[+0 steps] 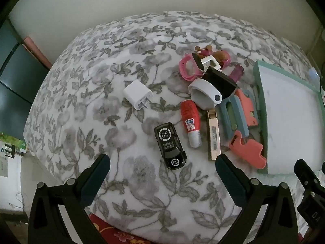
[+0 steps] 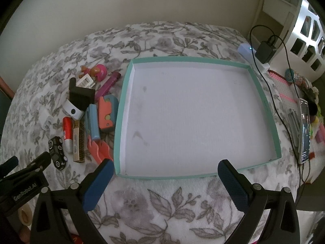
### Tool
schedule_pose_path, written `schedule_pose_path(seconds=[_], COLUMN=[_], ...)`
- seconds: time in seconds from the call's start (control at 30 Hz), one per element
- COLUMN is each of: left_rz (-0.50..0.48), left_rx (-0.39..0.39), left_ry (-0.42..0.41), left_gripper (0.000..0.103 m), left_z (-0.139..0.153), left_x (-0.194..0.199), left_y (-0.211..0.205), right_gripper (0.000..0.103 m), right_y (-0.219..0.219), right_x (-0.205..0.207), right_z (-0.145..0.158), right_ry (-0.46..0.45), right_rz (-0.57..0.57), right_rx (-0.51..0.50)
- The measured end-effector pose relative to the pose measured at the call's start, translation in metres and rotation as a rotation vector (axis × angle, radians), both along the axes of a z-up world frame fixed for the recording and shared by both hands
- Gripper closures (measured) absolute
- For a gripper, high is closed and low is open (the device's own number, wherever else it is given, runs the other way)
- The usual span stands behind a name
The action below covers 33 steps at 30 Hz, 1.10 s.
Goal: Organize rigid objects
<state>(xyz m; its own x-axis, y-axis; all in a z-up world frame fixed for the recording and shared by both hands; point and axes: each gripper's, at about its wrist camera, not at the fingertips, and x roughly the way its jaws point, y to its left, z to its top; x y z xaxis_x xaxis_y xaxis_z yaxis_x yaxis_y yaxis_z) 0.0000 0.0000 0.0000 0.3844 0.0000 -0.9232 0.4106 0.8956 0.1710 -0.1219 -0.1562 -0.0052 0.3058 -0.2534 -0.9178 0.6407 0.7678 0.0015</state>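
My left claw (image 1: 162, 162) and right claw (image 2: 165, 170) are black with blue pads. The blanket (image 1: 101, 101) is white with grey flowers and leaves. The tray (image 2: 124, 93) has a teal rim and white floor. Left of it lie a black toy car (image 1: 170, 148) with white "CS" circles, a red-and-white bottle (image 1: 190, 122), a white charger plug (image 1: 137, 95) and a pink watch band (image 1: 187, 69).

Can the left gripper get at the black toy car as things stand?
Probably yes. The left gripper is open with the black toy car just ahead between its fingers, lying apart from the red bottle on the floral cover. Nothing lies in between.
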Motion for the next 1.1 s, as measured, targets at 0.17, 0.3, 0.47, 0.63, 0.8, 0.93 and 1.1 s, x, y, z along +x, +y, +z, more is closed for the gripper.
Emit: schedule_pose_path(seconds=[0.17, 0.3, 0.47, 0.63, 0.8, 0.93, 1.1], left_rz=[-0.007, -0.009, -0.002, -0.002, -0.001, -0.001, -0.001], left_rx=[0.001, 0.003, -0.001, 0.000, 0.000, 0.000, 0.000], left_ry=[-0.001, -0.001, -0.002, -0.002, -0.001, -0.001, -0.002], left_gripper=[0.000, 0.000, 0.000, 0.000, 0.000, 0.000, 0.000], left_z=[-0.0001, -0.0003, -0.0003, -0.0003, -0.0002, -0.0003, -0.0002], left_x=[-0.0009, -0.0012, -0.0012, -0.0009, -0.0009, -0.0009, -0.0008], left_y=[-0.0005, -0.0003, -0.0018, -0.0016, -0.0017, -0.0019, -0.0020], right_gripper=[0.000, 0.000, 0.000, 0.000, 0.000, 0.000, 0.000], right_y=[0.0002, 0.0002, 0.0004, -0.0001, 0.0000, 0.0001, -0.0001], right_x=[0.0016, 0.0011, 0.0022, 0.0020, 0.0019, 0.0021, 0.0021], right_z=[0.0001, -0.0003, -0.0007, -0.0005, -0.0008, -0.0009, -0.0009], right_ry=[0.005, 0.006, 0.012, 0.012, 0.012, 0.012, 0.012], right_rz=[0.000, 0.001, 0.001, 0.001, 0.001, 0.001, 0.001], right_rx=[0.001, 0.000, -0.001, -0.001, 0.000, 0.000, 0.000])
